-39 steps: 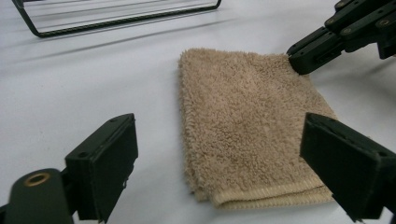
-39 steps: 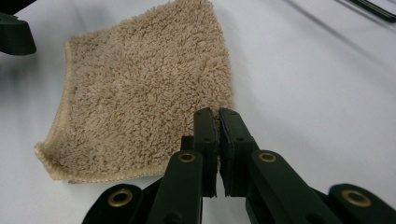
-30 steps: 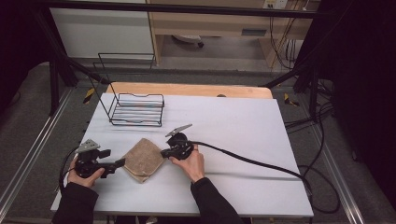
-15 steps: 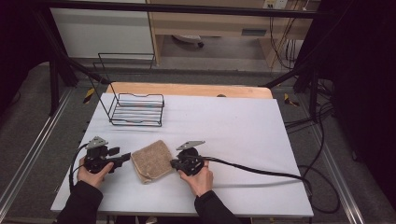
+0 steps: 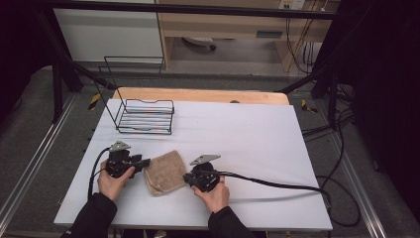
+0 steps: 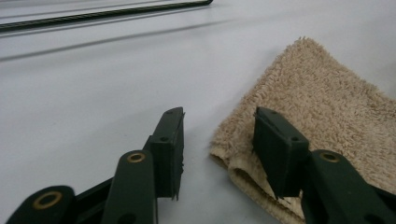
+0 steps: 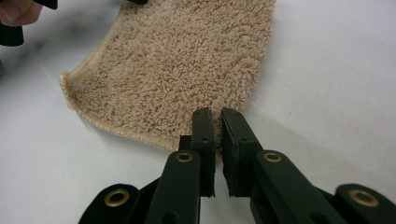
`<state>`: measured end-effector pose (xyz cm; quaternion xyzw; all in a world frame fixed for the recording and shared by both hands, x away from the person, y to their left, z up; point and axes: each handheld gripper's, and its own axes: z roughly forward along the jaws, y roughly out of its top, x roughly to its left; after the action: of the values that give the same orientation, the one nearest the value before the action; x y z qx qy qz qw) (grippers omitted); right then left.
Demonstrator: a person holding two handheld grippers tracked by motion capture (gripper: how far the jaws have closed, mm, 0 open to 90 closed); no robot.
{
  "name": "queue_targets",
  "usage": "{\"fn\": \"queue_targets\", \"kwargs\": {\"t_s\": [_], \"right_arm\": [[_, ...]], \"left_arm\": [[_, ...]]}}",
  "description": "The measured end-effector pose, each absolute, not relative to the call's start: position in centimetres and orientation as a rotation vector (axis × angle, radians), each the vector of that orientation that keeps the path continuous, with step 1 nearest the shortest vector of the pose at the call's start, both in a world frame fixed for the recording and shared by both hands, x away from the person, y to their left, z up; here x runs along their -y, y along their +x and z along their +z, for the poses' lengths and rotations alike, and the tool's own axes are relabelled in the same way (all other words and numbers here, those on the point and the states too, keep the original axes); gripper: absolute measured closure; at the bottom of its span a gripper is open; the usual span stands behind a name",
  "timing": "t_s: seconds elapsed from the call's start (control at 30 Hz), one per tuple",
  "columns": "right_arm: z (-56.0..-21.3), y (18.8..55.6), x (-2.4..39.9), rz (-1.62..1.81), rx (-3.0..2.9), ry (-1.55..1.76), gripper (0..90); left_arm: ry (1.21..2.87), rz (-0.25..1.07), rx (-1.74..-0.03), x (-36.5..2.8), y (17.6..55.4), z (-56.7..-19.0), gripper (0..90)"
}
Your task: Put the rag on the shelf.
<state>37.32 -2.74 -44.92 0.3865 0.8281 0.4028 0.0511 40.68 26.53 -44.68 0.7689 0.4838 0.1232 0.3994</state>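
I've dragged the towel (image 5: 162, 172) toward the bench's (image 5: 247, 134) near edge; my right tool (image 7: 215, 140) pinches its corner, my left tool (image 6: 217, 140) now spread, released.

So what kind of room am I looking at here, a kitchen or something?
More likely a lab or recording workspace than a kitchen. A white table sits inside a dark metal frame, cables trail over the grey floor, and a person holds a gripper beside a towel.

Lab test rig — black frame (image 5: 64, 59), trailing cables (image 5: 341, 163), white table (image 5: 247, 134).
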Motion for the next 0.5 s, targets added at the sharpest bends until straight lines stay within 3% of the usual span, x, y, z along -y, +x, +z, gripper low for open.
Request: {"fn": "queue_targets", "kwargs": {"t_s": [0.5], "right_arm": [[-45.0, 37.4, 2.8, 1.22, -2.524, 1.16, 80.4]], "left_arm": [[1.969, 0.301, -1.249, -25.3, 41.0, -45.1, 63.6]]}}
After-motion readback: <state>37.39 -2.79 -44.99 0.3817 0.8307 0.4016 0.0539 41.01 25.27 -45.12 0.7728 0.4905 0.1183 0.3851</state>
